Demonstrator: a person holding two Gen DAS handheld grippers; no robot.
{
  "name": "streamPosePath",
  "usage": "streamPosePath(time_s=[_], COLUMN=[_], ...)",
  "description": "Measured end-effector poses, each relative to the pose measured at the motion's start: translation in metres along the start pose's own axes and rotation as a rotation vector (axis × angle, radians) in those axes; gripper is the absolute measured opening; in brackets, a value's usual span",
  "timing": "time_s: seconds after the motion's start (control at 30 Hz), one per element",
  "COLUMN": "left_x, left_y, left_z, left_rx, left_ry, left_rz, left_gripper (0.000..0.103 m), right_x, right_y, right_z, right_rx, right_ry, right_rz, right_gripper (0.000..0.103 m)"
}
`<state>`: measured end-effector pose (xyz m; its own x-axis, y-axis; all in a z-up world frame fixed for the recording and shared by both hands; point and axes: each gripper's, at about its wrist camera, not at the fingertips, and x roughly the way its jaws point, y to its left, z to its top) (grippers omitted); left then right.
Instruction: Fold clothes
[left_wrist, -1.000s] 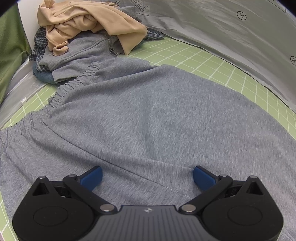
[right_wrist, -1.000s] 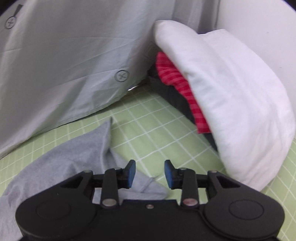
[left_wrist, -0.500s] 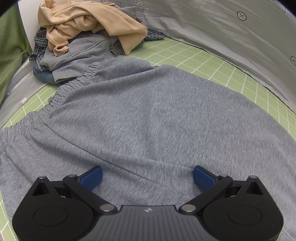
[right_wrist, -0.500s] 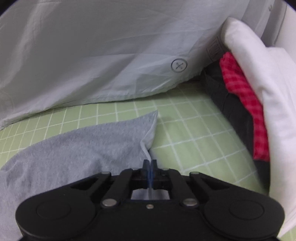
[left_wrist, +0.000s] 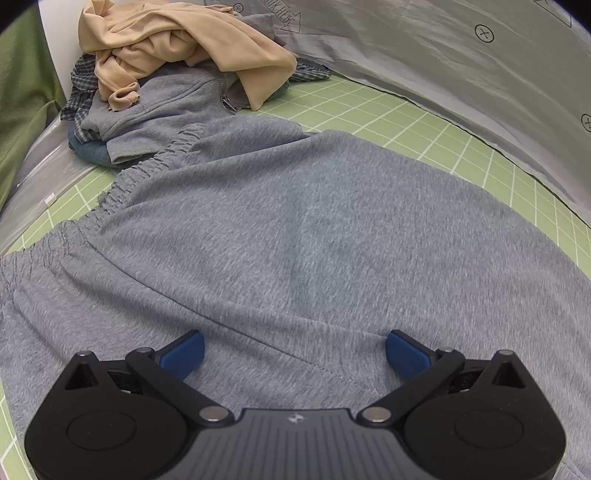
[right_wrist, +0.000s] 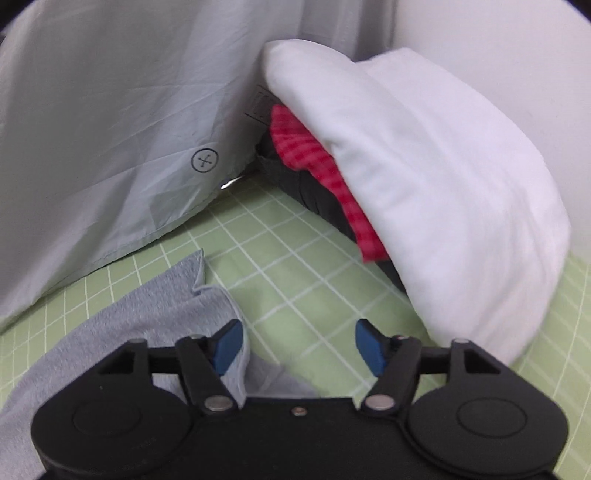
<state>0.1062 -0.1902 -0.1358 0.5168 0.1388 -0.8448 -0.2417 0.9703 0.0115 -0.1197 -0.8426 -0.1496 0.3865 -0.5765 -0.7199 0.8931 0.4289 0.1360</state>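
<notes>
Since the pinch half a sec ago, our right gripper (right_wrist: 297, 349) let go, jaws opening beside the soft grey jersey sweatpants (left_wrist: 295, 229) cuff; left gripper (left_wrist: 293, 350) spread wide. Limp fabric; grab hem/waistband.

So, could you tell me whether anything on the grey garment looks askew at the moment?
Yes: the grey knit garment's corner beside the right gripper lies rumpled and doubled over on the green grid mat; its jaws are opening, clear of the cloth.
</notes>
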Motion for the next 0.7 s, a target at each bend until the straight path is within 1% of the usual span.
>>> streamPosePath(time_s=[0.07, 0.13, 0.23, 0.33, 0.4, 0.53, 0.57, 0.63, 0.7], left_x=[0.0, 0.001, 0.001, 0.001, 0.001, 0.001, 0.001, 0.0, 0.0], left_y=[0.0, 0.0, 0.0, 0.0, -0.001, -0.001, -0.001, -0.001, -0.001], left_z=[0.0, 0.001, 0.001, 0.001, 0.001, 0.0, 0.0, -0.001, -0.001], left_rx=[-0.002, -0.004, -0.005, -0.005, -0.005, -0.007, -0.008, -0.011, -0.015], left_ry=[0.001, 0.003, 0.006, 0.009, 0.01, 0.004, 0.002, -0.002, -0.004], left_rz=[0.001, 0.002, 0.003, 0.003, 0.003, 0.004, 0.005, 0.007, 0.01], left_gripper=[0.103, 0.103, 0.103, 0.103, 0.103, 0.103, 0.103, 0.103, 0.103], right_x=[-0.007, -0.011, -0.007, 0.007, 0.017, 0.031, 0.03, 0.022, 0.014], right_y=[-0.007, -0.007, 0.009, 0.022, 0.02, 0.009, 0.006, 0.001, 0.0], right_z=[-0.015, -0.028, -0.038, -0.038, -0.031, -0.008, -0.004, -0.001, -0.005], right_rx=[0.06, 0.056, -0.052, -0.151, -0.182, -0.163, -0.149, -0.108, -0.08], right_ry=[0.023, 0.04, 0.058, 0.059, 0.036, -0.018, -0.023, -0.028, -0.019], right_rz=[0.024, 0.055, 0.064, 0.027, -0.017, -0.209, -0.225, -0.158, -0.122], right_gripper=[0.073, 0.073, 0.073, 0.065, 0.057, 0.056, 0.057, 0.06, 0.067])
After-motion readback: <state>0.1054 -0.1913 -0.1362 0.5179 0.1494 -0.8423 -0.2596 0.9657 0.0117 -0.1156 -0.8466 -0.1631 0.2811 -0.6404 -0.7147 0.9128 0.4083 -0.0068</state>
